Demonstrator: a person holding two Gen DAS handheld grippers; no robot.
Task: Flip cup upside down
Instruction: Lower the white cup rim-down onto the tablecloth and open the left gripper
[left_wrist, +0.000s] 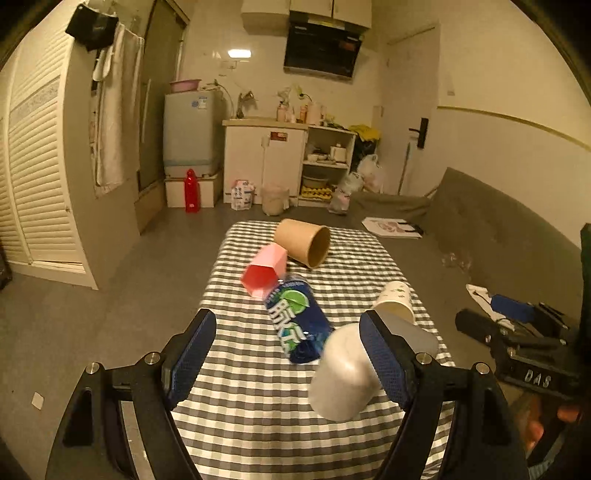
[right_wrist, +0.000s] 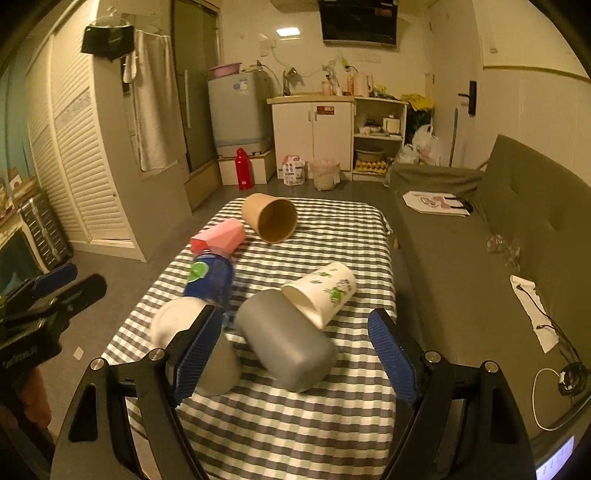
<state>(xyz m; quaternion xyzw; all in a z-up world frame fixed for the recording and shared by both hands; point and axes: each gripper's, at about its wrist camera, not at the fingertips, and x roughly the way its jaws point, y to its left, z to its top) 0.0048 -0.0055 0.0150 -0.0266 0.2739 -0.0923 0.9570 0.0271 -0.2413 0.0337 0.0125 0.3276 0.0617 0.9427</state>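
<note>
Several cups lie on their sides on a checked tablecloth (left_wrist: 251, 413). A grey cup (right_wrist: 288, 341) lies between my right gripper's fingers (right_wrist: 291, 354), which are wide open and hold nothing. A white cup (left_wrist: 341, 373) lies against the right finger of my left gripper (left_wrist: 288, 354), also open and empty. A floral paper cup (right_wrist: 321, 291), a brown paper cup (right_wrist: 271, 218) and a pink cup (right_wrist: 218, 238) lie farther back. A blue can (left_wrist: 299, 321) lies mid-table.
A grey sofa (right_wrist: 480, 266) runs along the table's right side with papers and cables on it. Beyond the table's far edge is open floor, then a red bottle (right_wrist: 243, 168), a cabinet and a small fridge. The other gripper shows at the left edge in the right wrist view (right_wrist: 44, 295).
</note>
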